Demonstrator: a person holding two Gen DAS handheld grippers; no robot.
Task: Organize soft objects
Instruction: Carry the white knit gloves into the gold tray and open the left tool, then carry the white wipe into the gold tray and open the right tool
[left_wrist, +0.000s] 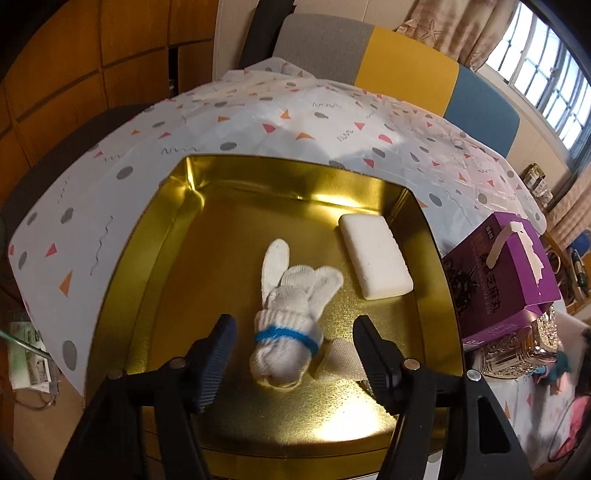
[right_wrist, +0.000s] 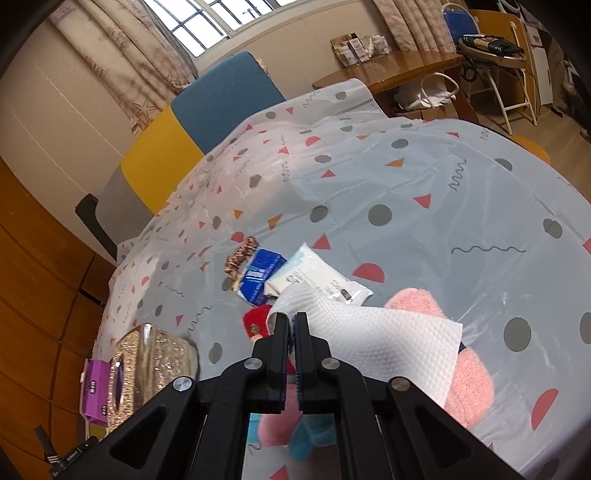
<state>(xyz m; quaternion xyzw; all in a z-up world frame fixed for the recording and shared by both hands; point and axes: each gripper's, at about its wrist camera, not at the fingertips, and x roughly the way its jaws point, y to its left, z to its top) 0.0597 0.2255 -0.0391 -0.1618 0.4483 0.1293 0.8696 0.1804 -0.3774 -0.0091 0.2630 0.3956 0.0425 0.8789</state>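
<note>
Fingers of the left gripper (left_wrist: 291, 354) spread apart above a rolled white knitted glove (left_wrist: 291, 321) in the gold metal tin (left_wrist: 122, 280); right gripper (right_wrist: 291, 325) fingers clamp a white embossed paper towel (right_wrist: 388, 343).

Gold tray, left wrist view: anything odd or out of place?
Nothing damaged or spilled. The rolled glove lies in the tray between the open left gripper jaws, with the white sponge lying flat beside it.

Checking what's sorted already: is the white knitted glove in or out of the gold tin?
In. The white knitted glove lies on the gold metal tin floor, beside a white sponge block.
</note>
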